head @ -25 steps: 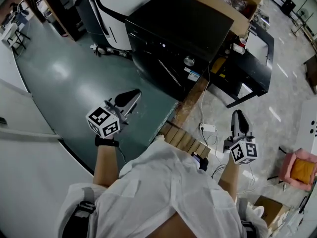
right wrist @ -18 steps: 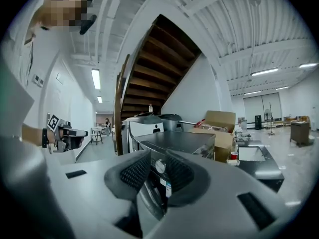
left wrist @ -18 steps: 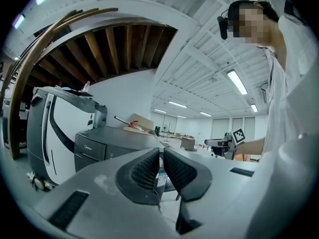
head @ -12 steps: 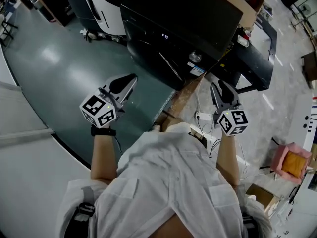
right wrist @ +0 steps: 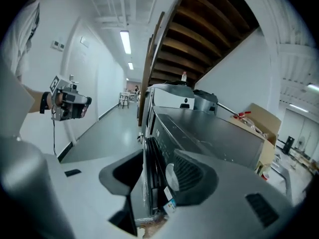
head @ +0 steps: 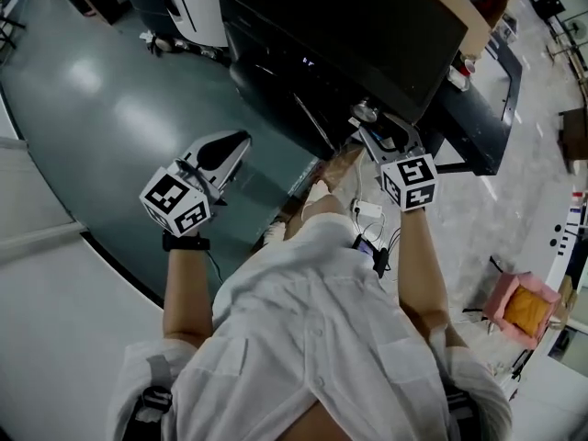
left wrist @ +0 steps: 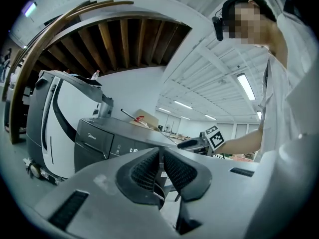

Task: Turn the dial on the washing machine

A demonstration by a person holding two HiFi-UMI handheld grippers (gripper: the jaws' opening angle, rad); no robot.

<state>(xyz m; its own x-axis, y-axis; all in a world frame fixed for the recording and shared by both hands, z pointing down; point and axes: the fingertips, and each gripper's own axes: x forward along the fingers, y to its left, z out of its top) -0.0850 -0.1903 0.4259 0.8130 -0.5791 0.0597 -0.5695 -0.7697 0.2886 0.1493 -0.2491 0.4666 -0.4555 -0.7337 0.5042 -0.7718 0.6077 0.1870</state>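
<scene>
The black washing machine (head: 367,35) fills the top of the head view, and its small silver dial (head: 365,110) sits on the front panel near the right corner. My right gripper (head: 369,133) is open, its tips right at the dial. In the right gripper view the dial (right wrist: 170,176) lies just in front of the right pad, with the panel's edge running between the jaws of the right gripper (right wrist: 157,177). My left gripper (head: 225,150) hangs over the green floor, left of the machine. Its pads meet in the left gripper view, so the left gripper (left wrist: 161,156) is shut on nothing.
A white machine (head: 197,3) stands left of the washer, a cardboard box (head: 464,12) behind it and a black frame (head: 491,108) to its right. A power strip (head: 367,211) with cables lies on the floor by my feet. A pink box (head: 524,306) sits far right.
My right gripper has risen from low at the right and moved forward to the dial. The left gripper has barely shifted. The washer is nearer in view.
</scene>
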